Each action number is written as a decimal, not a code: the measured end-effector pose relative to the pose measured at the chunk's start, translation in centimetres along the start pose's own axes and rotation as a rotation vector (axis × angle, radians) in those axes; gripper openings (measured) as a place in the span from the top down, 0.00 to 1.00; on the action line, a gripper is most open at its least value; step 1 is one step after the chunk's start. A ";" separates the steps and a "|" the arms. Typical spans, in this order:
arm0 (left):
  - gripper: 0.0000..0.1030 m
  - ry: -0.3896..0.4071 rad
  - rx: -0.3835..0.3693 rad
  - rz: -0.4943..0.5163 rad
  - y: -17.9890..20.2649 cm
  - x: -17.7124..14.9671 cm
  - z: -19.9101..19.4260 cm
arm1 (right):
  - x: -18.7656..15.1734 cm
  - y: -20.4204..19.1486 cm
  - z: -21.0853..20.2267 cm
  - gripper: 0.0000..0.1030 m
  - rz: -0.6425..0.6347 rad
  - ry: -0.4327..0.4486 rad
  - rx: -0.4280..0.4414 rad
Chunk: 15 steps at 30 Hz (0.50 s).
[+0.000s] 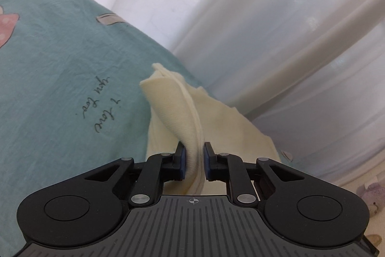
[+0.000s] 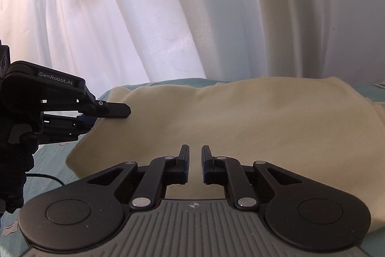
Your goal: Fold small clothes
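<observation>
A cream knitted garment lies spread on the teal bed sheet. My left gripper is shut on a ribbed edge of the garment, which stands up in a fold between its pads. In the right wrist view the left gripper shows at the left, pinching the garment's left edge. My right gripper hovers low over the near middle of the garment, its jaws a small gap apart with nothing between them.
White curtains hang close behind the bed's far edge. The sheet has printed script and a pink motif. A black cable lies on the sheet at the left. A small soft toy lies at the lower right.
</observation>
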<state>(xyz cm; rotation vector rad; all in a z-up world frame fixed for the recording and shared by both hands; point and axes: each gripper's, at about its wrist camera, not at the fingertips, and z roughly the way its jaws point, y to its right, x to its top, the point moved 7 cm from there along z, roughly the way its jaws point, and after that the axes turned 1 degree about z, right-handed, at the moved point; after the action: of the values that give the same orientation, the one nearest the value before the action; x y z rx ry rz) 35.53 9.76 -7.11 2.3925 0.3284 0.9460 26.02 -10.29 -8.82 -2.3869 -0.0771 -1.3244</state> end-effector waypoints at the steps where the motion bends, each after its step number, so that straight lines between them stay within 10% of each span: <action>1: 0.83 -0.003 -0.009 0.023 1.2 -0.3 0.3 | 0.1 0.6 -0.5 0.90 0.016 0.010 -0.001; 12: 0.84 -0.109 0.043 0.201 6.6 -7.1 8.4 | -0.9 6.3 -2.7 0.85 0.125 0.039 -0.054; 15: 0.71 -0.079 0.039 0.328 7.4 -8.0 8.0 | -1.2 6.8 -3.1 0.84 0.143 0.013 -0.060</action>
<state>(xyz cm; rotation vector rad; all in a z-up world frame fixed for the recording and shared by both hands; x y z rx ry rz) 35.47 -2.75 -12.22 2.5595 -0.0800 0.9883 24.58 -17.52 -10.56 -2.3838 0.1369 -1.2923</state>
